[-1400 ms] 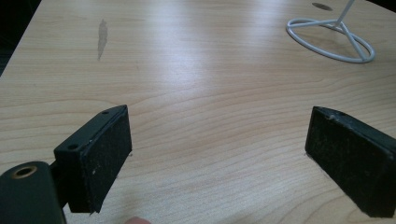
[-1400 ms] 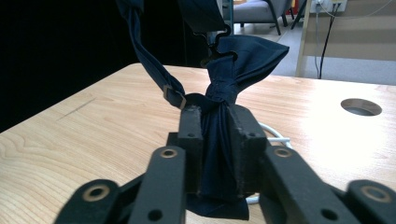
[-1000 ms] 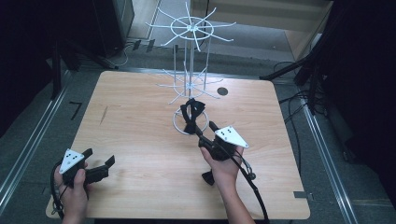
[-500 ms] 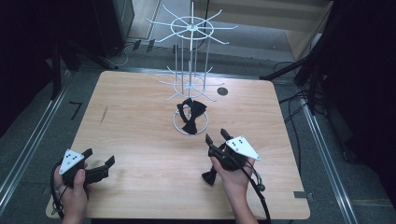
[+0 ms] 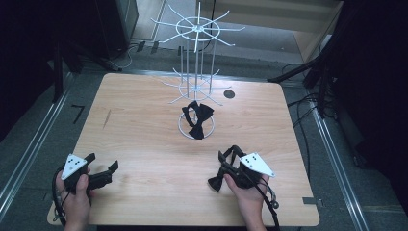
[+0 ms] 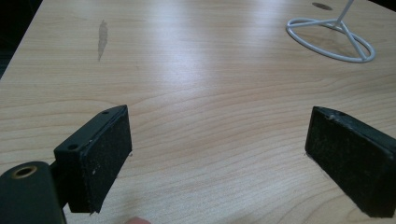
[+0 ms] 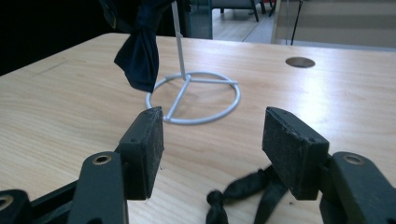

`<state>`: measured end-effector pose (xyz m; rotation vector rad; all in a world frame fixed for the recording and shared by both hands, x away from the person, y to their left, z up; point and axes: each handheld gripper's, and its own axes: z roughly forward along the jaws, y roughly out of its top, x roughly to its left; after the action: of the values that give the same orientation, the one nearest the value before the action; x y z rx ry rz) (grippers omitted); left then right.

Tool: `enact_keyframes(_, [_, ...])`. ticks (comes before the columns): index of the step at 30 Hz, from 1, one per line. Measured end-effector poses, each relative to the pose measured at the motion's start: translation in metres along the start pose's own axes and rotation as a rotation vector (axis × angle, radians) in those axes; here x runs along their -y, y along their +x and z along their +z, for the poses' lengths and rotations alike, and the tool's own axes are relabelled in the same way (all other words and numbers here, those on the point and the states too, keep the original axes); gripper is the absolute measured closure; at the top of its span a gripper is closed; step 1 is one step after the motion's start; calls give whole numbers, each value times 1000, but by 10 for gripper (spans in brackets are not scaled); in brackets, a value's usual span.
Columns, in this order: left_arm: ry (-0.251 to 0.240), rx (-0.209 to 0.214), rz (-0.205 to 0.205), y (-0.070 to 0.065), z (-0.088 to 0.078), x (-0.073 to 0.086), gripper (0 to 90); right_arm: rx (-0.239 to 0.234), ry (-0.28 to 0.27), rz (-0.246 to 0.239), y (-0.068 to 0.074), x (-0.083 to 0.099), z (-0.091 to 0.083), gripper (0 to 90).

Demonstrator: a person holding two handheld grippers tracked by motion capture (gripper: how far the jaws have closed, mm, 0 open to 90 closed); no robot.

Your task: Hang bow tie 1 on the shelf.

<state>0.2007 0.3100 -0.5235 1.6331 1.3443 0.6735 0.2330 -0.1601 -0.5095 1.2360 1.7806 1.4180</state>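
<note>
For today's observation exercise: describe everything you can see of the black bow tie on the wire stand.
The black bow tie looks like soft, dark fabric with two flared wings and a pinched middle. It hangs tilted on the low part of the white wire stand, just above the stand's ring base. In the right gripper view one wing droops beside the pole. Neither claw touches it.

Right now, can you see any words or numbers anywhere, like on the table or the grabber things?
None: no words, numbers or brand names can be read.
The grey plate on the right gripper has dark dots, not letters.
The plate on the left gripper has dots too.
A dark corner-shaped mark on the floor beside the table is no letter or number I can read.
</note>
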Motion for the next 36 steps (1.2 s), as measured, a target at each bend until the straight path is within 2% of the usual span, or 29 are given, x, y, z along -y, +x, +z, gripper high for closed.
enact_keyframes(15, [3, 1, -3, 0, 0, 0, 80, 22, 24, 30, -6, 24, -13, 400])
enact_keyframes(23, [-4, -2, -3, 0, 0, 0, 80, 18, 28, 22, -3, 25, -17, 399])
enact_keyframes(30, [1, -10, 6, -1, 0, 0, 80, 10, 83, 40, -2, 29, -19, 412])
enact_keyframes(31, [2, -8, 6, -1, 0, 0, 80, 11, 112, 42, 0, 30, -18, 414])
enact_keyframes(36, [-4, -1, 3, 0, 0, 0, 80, 9, 149, 50, 3, 30, -15, 415])
